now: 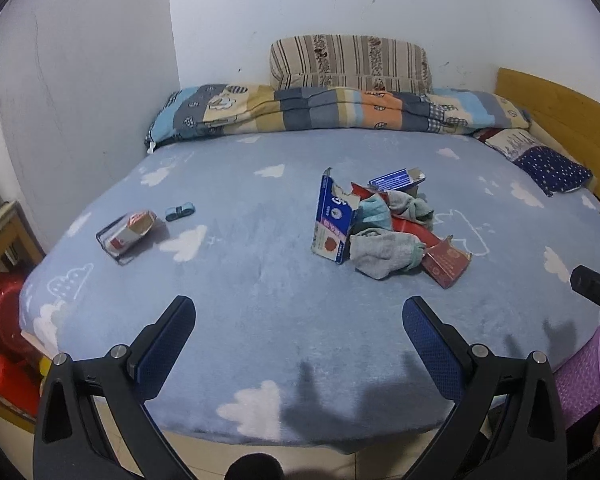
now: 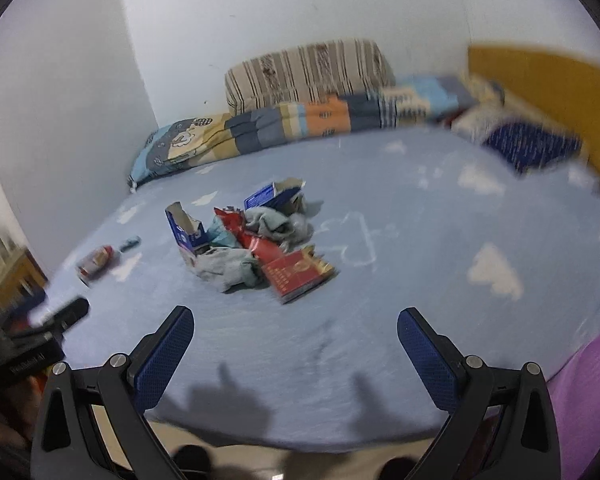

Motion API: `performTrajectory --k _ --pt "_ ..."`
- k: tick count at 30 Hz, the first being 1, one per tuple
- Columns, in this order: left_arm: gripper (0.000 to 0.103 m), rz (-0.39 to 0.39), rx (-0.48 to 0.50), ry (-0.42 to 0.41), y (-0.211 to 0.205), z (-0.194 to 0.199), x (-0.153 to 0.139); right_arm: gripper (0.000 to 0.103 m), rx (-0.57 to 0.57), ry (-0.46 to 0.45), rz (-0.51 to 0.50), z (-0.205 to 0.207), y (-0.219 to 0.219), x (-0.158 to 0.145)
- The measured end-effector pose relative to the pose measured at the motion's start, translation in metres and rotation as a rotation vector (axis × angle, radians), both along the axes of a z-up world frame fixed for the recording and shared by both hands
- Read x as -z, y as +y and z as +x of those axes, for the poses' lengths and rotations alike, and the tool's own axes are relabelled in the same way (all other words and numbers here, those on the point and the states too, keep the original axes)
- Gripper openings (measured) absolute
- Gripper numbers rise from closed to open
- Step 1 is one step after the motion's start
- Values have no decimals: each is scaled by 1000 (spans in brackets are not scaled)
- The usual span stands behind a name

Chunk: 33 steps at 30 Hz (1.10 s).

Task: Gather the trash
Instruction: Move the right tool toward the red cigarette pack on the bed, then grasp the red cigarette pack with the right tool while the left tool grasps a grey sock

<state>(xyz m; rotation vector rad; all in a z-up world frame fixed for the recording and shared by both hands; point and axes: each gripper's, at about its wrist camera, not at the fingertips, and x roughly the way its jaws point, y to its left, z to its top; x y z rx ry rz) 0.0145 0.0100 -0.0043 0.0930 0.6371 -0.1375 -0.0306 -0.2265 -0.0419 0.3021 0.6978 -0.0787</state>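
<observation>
You held the left gripper [image 1: 299, 322] and right gripper [image 2: 295, 330] spread apart and empty above the bed's [image 1: 260, 292] near edge, facing torn cartons [image 1: 334, 220] and socks [image 1: 382, 256] mid-bed.

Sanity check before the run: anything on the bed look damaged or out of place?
Yes. Mid-bed, a torn-open blue carton stands upright beside crumpled grey socks, with a ripped red box lying next to them. A crushed pack lies apart, left. Both grippers are open, holding nothing.
</observation>
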Motion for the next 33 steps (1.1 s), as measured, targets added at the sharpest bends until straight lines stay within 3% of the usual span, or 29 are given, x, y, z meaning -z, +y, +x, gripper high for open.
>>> performTrajectory --k 4,10,16,21,24,27,28,33 --pt "100 -20 11 34 1 13 2 102 -3 60 150 17 -15 12" --pt "84 -58 26 110 0 38 6 98 41 210 385 62 -34 43" --pt "76 -105 31 161 7 51 15 92 117 336 508 112 -38 89" --pt "76 -127 37 179 7 60 18 86 167 363 545 153 -39 120" --pt "76 -131 52 201 1 71 22 76 166 369 549 176 -38 137" --pt "76 -151 75 238 -10 90 28 52 162 380 573 186 -40 150" --pt "76 -162 87 255 -15 98 30 38 160 381 576 187 -41 150" --pt "76 -239 107 352 -40 138 49 31 110 315 616 181 -47 123"
